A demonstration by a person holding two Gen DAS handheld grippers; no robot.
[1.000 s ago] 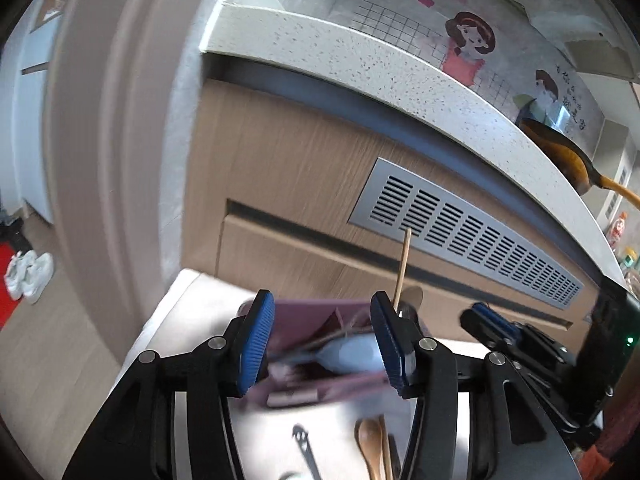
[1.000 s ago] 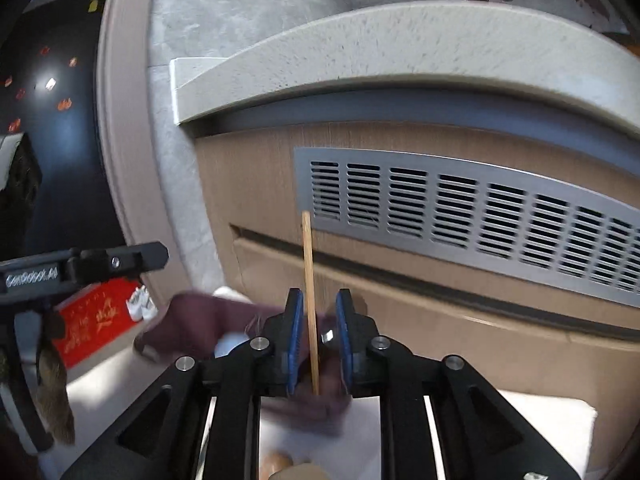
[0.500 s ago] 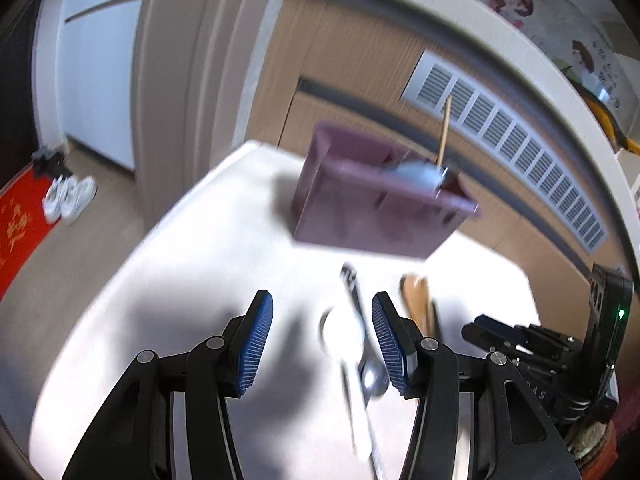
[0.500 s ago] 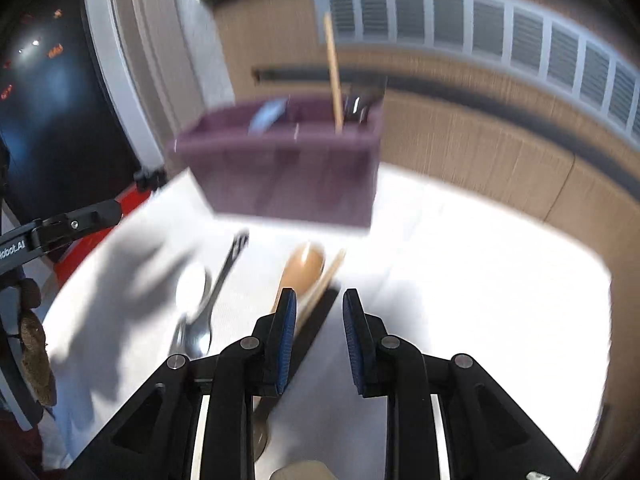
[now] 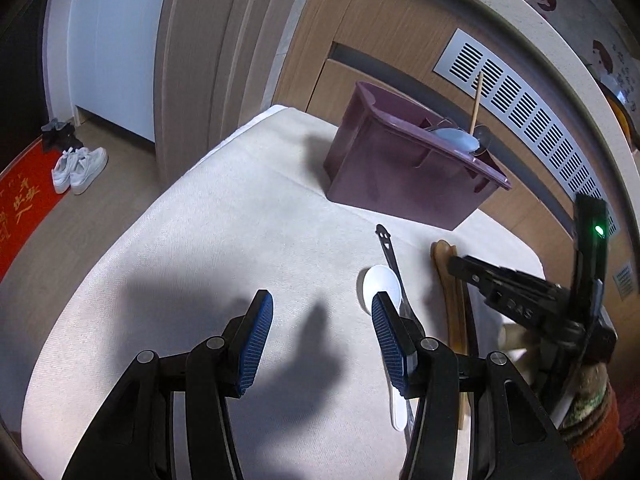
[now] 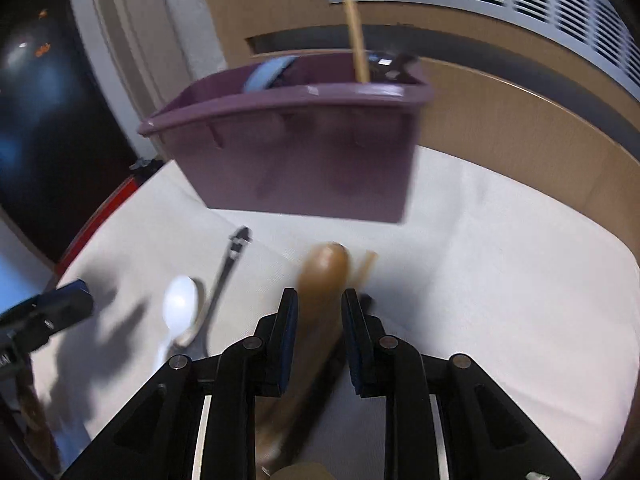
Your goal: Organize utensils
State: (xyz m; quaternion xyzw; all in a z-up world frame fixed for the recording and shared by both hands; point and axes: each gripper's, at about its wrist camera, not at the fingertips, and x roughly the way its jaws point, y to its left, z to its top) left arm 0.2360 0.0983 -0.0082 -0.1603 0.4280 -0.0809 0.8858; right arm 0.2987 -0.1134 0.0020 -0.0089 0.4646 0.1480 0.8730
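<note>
Left wrist view: the left gripper [image 5: 322, 332] hangs wide open and empty over the white cloth [image 5: 200, 240], a white spoon [image 5: 380, 288] just beyond its right jaw. The right gripper [image 6: 319, 330] stands partly open, the wooden spoon [image 6: 324, 276] between its jaws; grip unclear. Ahead stands the purple bin [image 6: 304, 148].

Right wrist view is motion-blurred: purple bin [image 6: 304, 148] smeared, contents inside unreadable. Wooden spoon [image 6: 322, 280] handle hidden between the right tongs [image 6: 320, 336]; contact unclear. White spoon [image 5: 380, 286] handle partly behind the left tongs' finger [image 5: 390, 344]. Metal utensil [image 5: 390, 250] lower end hidden. Chopstick [image 6: 354, 20] top cut off.
</note>
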